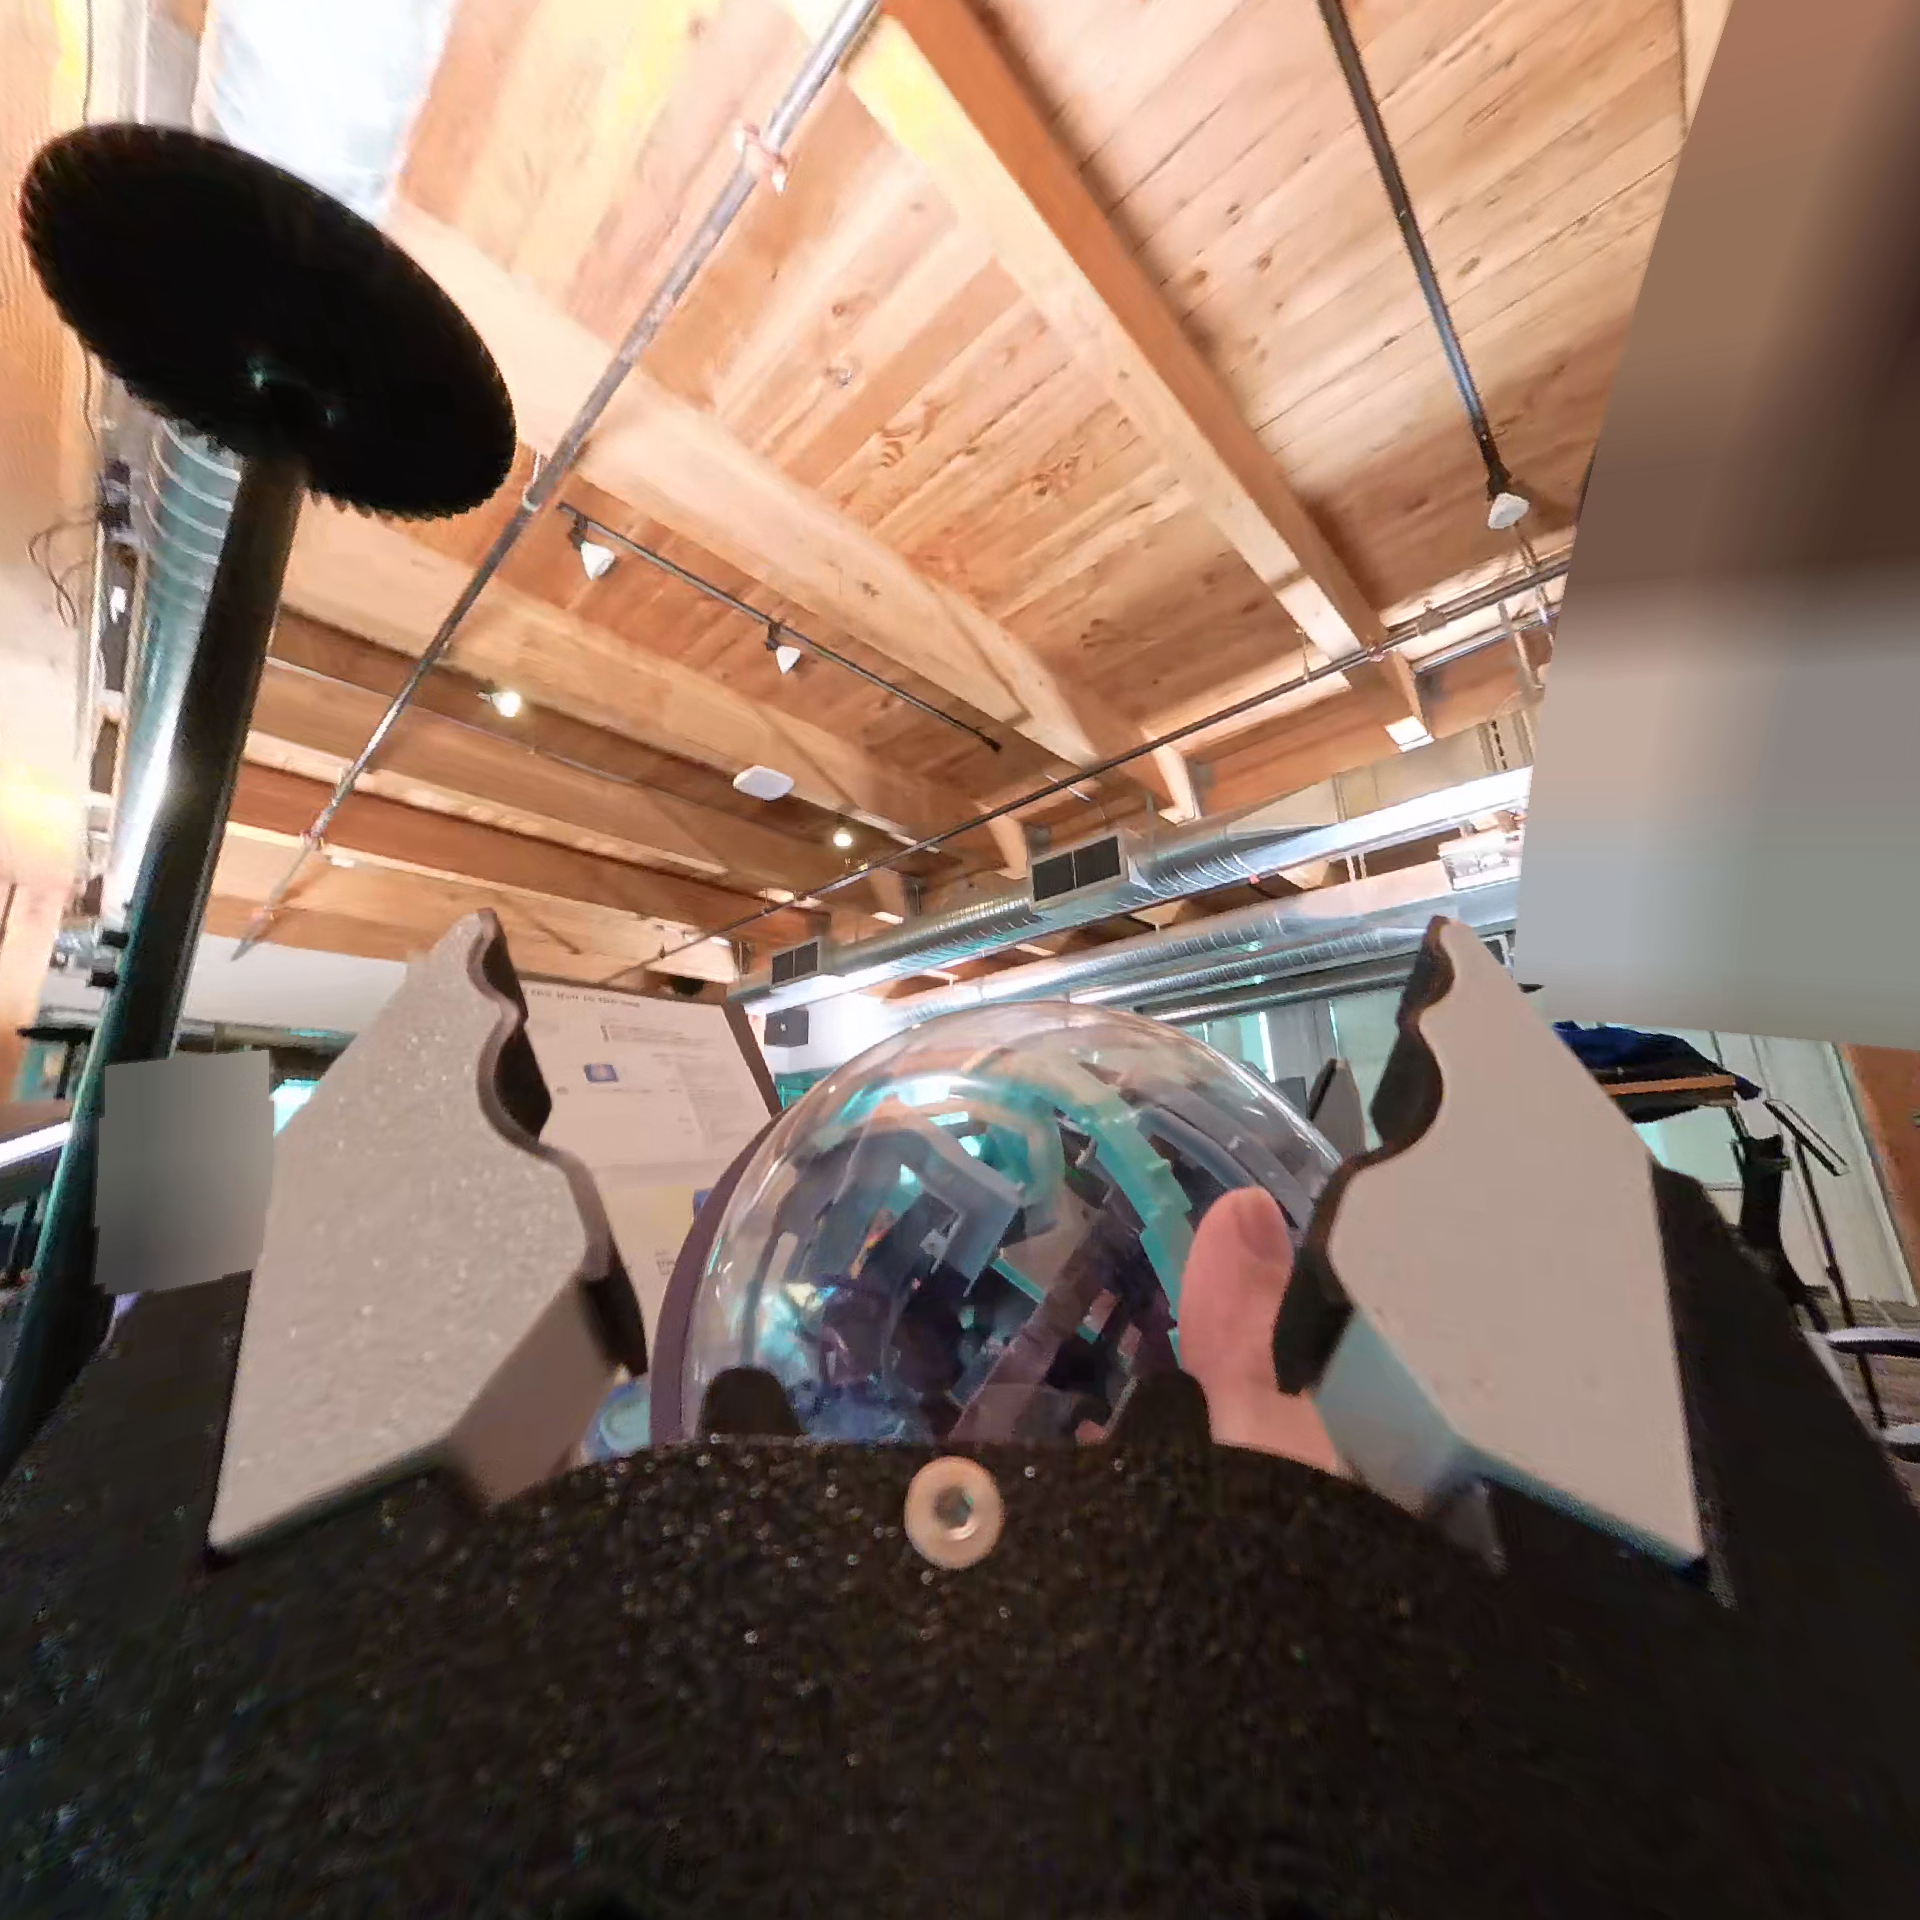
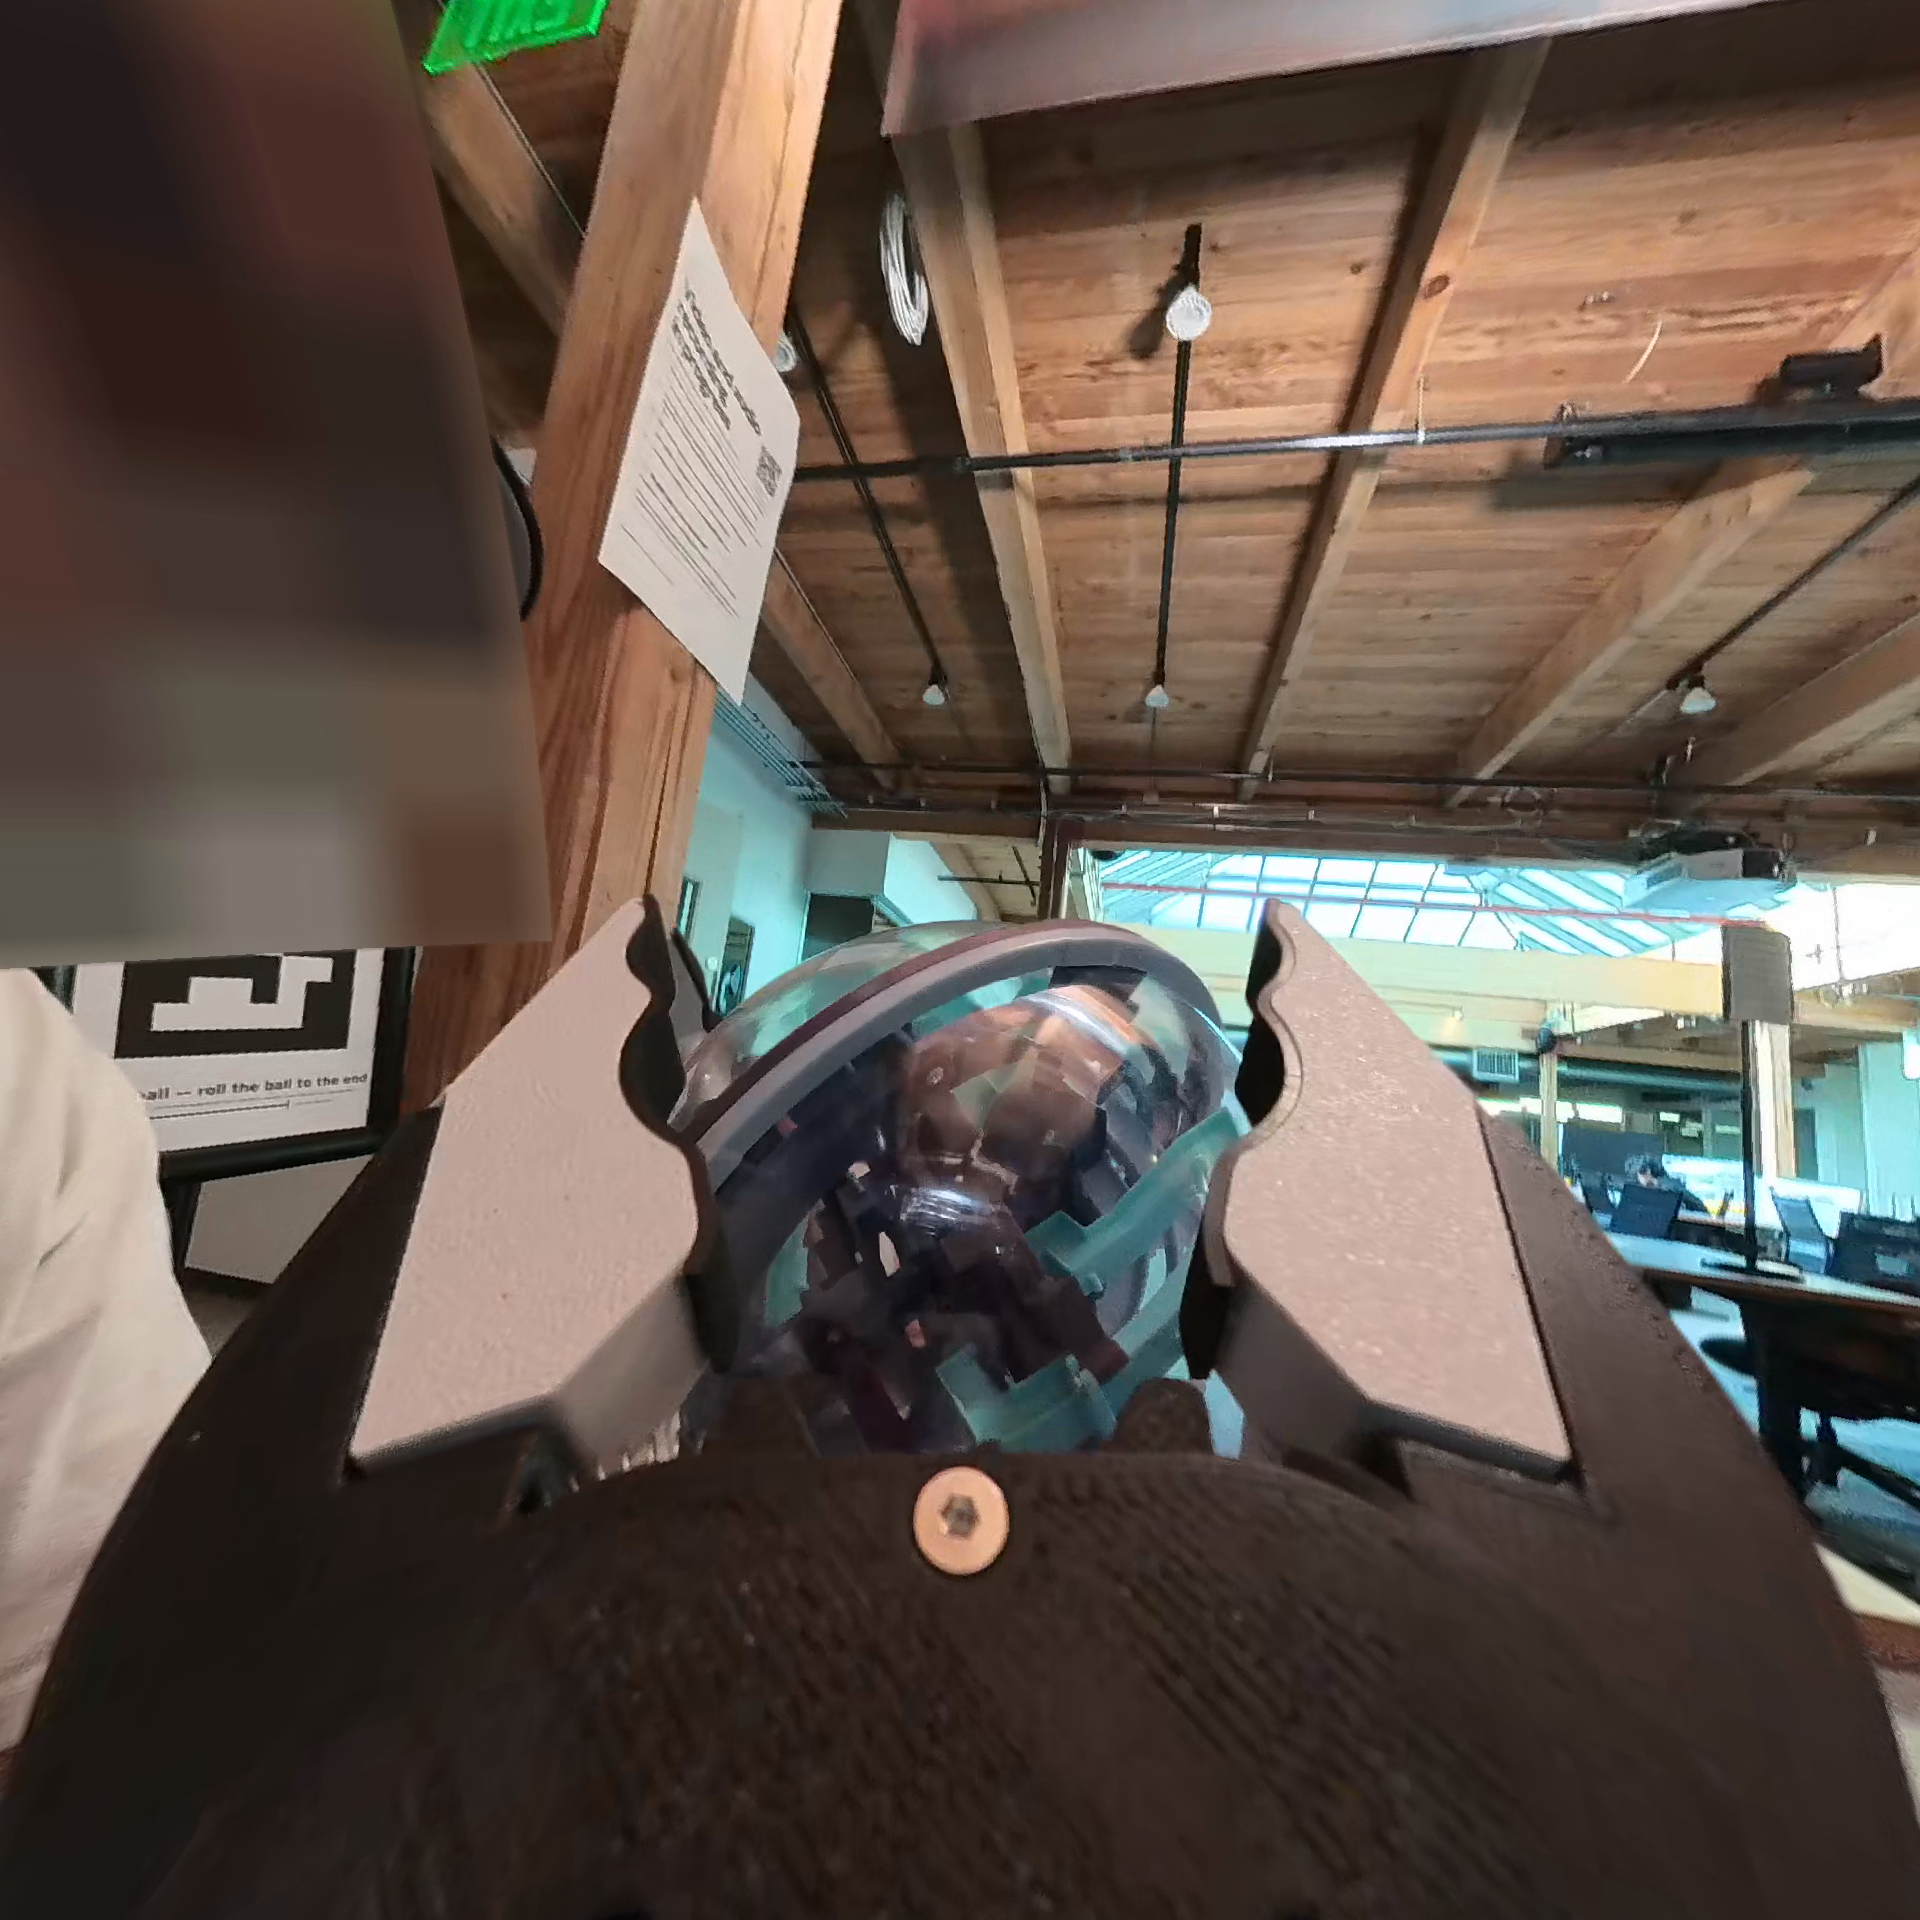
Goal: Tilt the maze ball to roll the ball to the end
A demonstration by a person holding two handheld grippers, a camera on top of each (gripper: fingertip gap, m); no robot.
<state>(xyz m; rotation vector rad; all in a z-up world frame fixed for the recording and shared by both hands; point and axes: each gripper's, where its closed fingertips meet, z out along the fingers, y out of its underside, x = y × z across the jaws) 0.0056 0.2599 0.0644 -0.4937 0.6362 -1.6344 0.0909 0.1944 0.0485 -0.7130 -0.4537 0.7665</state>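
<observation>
Fingers (image 2: 582,1174) of right tool (image 2: 961,1039) clamp the clear maze ball (image 2: 966,1174).

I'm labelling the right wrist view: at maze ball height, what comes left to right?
Light sleeve → framed black-and-white sign → left finger → maze ball → right finger → desks with chairs.

The right tool (image 2: 961,935) carries the maze ball (image 2: 956,1195) between its fingers.
</observation>
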